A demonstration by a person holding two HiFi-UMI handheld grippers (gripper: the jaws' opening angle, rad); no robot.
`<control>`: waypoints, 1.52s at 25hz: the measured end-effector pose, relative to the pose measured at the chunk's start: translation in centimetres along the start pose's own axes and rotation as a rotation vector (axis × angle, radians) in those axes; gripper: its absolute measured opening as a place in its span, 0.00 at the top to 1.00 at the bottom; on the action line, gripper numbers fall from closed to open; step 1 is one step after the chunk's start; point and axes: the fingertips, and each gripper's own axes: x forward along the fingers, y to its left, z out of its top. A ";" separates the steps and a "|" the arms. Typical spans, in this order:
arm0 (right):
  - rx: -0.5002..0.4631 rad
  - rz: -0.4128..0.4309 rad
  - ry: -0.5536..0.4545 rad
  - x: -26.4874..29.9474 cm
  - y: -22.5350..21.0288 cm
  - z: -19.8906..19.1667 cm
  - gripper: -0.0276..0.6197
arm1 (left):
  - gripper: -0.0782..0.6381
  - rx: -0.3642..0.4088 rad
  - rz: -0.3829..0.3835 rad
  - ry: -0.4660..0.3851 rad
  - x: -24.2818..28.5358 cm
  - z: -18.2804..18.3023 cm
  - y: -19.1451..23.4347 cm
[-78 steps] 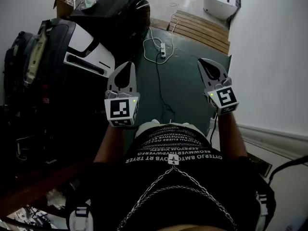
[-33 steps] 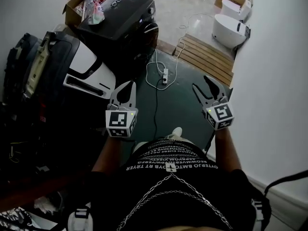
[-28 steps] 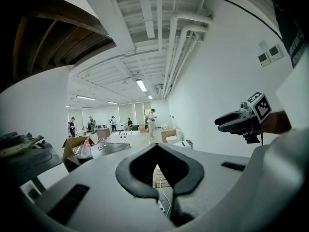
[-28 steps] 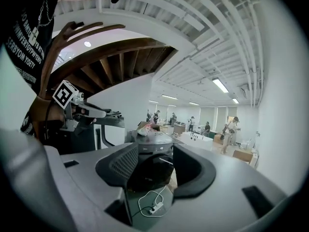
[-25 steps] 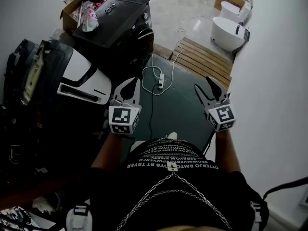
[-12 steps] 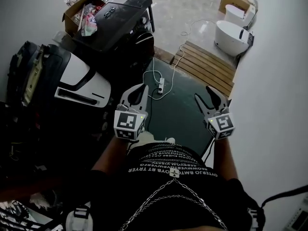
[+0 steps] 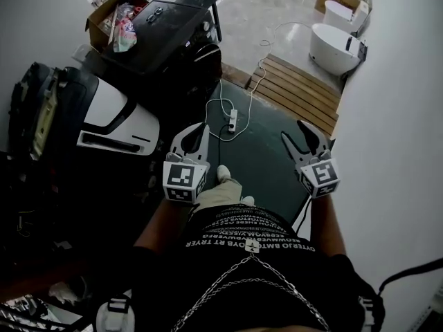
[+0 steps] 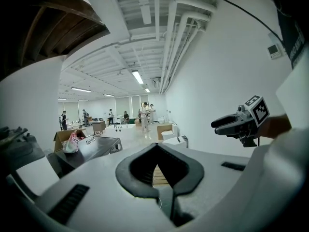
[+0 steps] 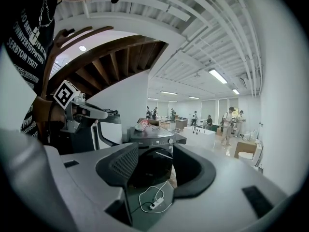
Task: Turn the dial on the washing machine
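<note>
Washing machine (image 7: pixel 169 30), black and front-loading, stands on the floor up and to the left in the head view, well ahead of both tools, with a cardboard box (image 7: pixel 104 16) of odds and ends just beside its far corner. Its dial (image 9: pixel 170 140) shows only in the right gripper view, as a small pale knob at the front corner of the top panel. Compared with a few seconds ago, more of the machine has come into view and it sits closer to the tools. A pale shoe (image 7: pixel 223 173) has now swung forward between them, so the person seems to be mid-step in the approach rather than reaching yet. The left tool (image 7: pixel 197 130) has its tips closed together on nothing. The right tool (image 7: pixel 296 131) has its jaws spread apart and empty, and the machine's front shows through the gap in its own view. A white power strip (image 7: pixel 233 122) with a looped cable lies on the dark floor between the person and the machine, something to step round. No turning has begun.
</note>
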 end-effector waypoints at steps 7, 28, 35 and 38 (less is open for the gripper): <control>0.012 0.014 0.068 4.7 -1.0 -1.3 0.62 | 0.88 0.009 -0.020 -0.046 5.0 1.2 2.7; -0.064 0.068 0.076 22.1 -2.1 5.3 0.62 | 0.88 -0.043 0.032 -0.078 13.0 2.9 18.4; -0.114 0.081 0.108 24.9 -5.5 3.9 0.62 | 0.88 -0.056 0.022 -0.010 16.5 0.7 19.1; -0.117 0.085 0.101 26.7 -9.0 3.7 0.62 | 0.88 -0.062 0.033 0.004 19.5 1.5 18.9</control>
